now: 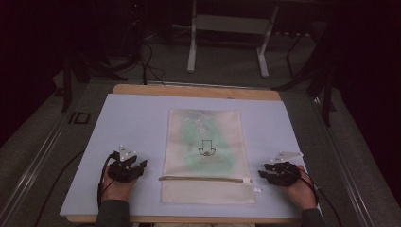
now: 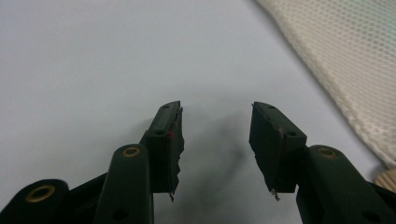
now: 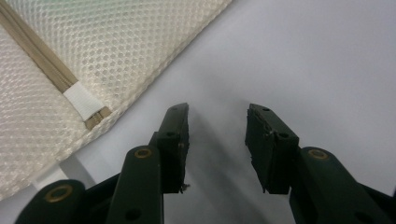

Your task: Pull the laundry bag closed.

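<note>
Mesh bag (image 1: 205, 156) lies flat, long axis running away from the person, zipper (image 1: 203, 178) crosswise; left tongs (image 1: 126, 169) and right tongs (image 1: 279, 173) gape wide, empty, flanking it on the worktop (image 1: 137, 118).

The high view looks forward and down from above the person's side, taking in the whole counter (image 1: 137, 118). Each gripper view sits low and close over the pale surface, and all three share the mesh bag (image 1: 205, 156) (image 2: 345, 60) (image 3: 93, 60), at frame edges.

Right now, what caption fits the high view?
Two open black grippers, left and right, flank a cream mesh zipper bag.
</note>
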`<state>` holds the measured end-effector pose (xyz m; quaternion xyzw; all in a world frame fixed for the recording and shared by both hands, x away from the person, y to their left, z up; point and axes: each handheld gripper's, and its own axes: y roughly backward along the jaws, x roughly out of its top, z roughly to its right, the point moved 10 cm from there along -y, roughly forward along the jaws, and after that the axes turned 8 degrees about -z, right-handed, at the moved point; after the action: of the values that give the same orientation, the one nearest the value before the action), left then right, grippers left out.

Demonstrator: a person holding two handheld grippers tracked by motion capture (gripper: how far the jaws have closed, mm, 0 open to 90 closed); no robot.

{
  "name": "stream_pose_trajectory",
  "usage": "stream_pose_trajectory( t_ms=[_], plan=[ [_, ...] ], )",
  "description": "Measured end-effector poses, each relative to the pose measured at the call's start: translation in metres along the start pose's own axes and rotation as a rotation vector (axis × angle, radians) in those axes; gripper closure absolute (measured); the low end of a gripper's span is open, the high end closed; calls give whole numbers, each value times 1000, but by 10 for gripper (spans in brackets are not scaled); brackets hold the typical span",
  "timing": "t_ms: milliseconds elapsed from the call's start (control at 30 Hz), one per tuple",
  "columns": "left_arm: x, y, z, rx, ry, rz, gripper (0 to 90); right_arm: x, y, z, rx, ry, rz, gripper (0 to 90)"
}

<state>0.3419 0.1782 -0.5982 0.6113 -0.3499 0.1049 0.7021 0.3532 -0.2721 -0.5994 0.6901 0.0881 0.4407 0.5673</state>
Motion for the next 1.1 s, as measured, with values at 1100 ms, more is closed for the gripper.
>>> stream_pose_trajectory(
  t_ms=[1100],
  plan=[
    [-1,1,9,-57,-30,-10,616,19,10,-29,52,111,-36,557]
  ],
)
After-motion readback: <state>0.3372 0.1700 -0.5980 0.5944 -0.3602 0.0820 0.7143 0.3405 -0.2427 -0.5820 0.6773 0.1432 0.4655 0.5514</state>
